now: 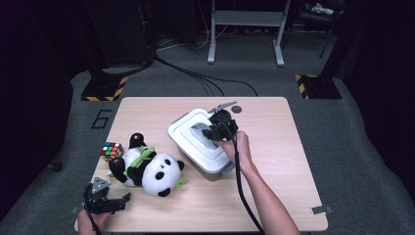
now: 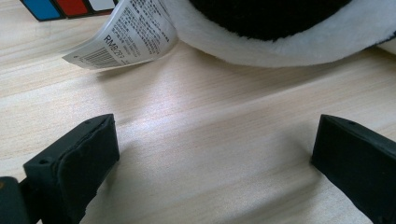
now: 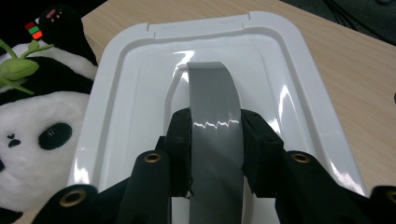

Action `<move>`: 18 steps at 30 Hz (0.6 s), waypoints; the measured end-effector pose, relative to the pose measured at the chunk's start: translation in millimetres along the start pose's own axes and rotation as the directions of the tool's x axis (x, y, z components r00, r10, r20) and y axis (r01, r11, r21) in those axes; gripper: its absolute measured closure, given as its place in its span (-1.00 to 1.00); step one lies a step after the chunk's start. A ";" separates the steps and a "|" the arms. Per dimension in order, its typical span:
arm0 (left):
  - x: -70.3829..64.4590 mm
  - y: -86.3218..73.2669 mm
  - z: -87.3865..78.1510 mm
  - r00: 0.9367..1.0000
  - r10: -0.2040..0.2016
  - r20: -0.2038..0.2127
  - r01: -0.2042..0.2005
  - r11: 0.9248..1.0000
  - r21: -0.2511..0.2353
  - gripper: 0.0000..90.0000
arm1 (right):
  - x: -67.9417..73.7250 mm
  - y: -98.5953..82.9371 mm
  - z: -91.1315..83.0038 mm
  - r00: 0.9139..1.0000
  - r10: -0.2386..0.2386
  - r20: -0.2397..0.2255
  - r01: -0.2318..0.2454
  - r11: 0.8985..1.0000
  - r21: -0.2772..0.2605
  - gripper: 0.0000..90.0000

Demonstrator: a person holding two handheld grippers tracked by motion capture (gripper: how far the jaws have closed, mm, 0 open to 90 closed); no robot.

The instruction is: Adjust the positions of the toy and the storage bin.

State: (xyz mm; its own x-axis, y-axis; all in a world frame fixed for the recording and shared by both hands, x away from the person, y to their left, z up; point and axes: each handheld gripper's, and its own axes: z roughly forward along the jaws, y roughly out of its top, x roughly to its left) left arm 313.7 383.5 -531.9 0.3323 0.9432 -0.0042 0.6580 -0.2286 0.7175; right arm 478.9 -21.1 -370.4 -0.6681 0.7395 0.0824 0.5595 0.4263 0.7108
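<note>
Right now, clamped on the grey arched plastic handle (image 3: 215, 116) of the white rectangular plastic lid (image 3: 116, 93): right gripper (image 3: 215, 140), both black jaws pressed against the handle's two sides. Seen from the high view, same right gripper (image 1: 211, 131) set over the middle of the lid (image 1: 186, 128), held by the person's right hand (image 1: 237, 147), cable trailing back along the forearm. Lid seated flat on a white rectangular storage box with a grey base (image 1: 211, 171), standing near the centre of the light wooden table (image 1: 274, 147), turned at an angle to the table's edges.

Just left of the box, lying on its back: black-and-white plush panda with a green strap (image 1: 147, 169), head toward the box, close beside the box's near corner; touching or not, cannot tell. In the right gripper view, panda's white face (image 3: 32, 154) just beside the lid's left rim. Beyond the panda's feet, a multicoloured puzzle cube (image 1: 111, 151) on the table, close to the toy.

Near the table's front left corner: left gripper (image 1: 117, 203), released, jaws spread wide and holding nothing, resting low over bare wood. In the left gripper view, open space between the two black jaws, left gripper (image 2: 215, 154) pointed at the panda's white plush edge (image 2: 289, 42), with a white printed paper tag (image 2: 126, 32) hanging from the toy onto the table and the cube's coloured tiles (image 2: 70, 7) at the top left.
</note>
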 end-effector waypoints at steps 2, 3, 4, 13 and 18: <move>0.0 0.0 0.0 1.000 0.000 0.000 0.000 1.000 0.000 -0.99 | 1.7 0.6 1.5 1.000 0.006 0.000 -0.006 1.000 -0.006 0.47; 0.0 0.0 0.1 1.000 0.000 -0.001 0.000 1.000 -0.001 -0.99 | 1.9 0.9 1.8 1.000 0.000 0.001 0.000 1.000 -0.003 0.47; 0.0 -0.1 0.1 1.000 0.000 -0.001 0.000 1.000 -0.002 -0.99 | 2.7 1.3 2.3 1.000 0.002 0.000 -0.002 1.000 -0.003 0.47; 0.1 0.0 0.2 1.000 0.001 -0.002 -0.001 1.000 -0.003 -0.99 | 7.1 4.7 5.6 1.000 -0.002 0.012 0.002 1.000 0.000 0.48; -0.3 -0.1 0.6 1.000 -0.006 -0.002 0.006 1.000 -0.008 -0.99 | 7.7 4.7 5.4 1.000 -0.009 0.016 0.009 1.000 -0.001 0.48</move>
State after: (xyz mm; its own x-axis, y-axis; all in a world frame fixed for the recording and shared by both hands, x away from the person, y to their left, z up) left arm 313.9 383.1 -532.4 0.3270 0.9450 -0.0069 0.6545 -0.2212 0.7230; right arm 479.0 -10.6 -370.2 -0.6652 0.7439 0.0651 0.5529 0.4321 0.7125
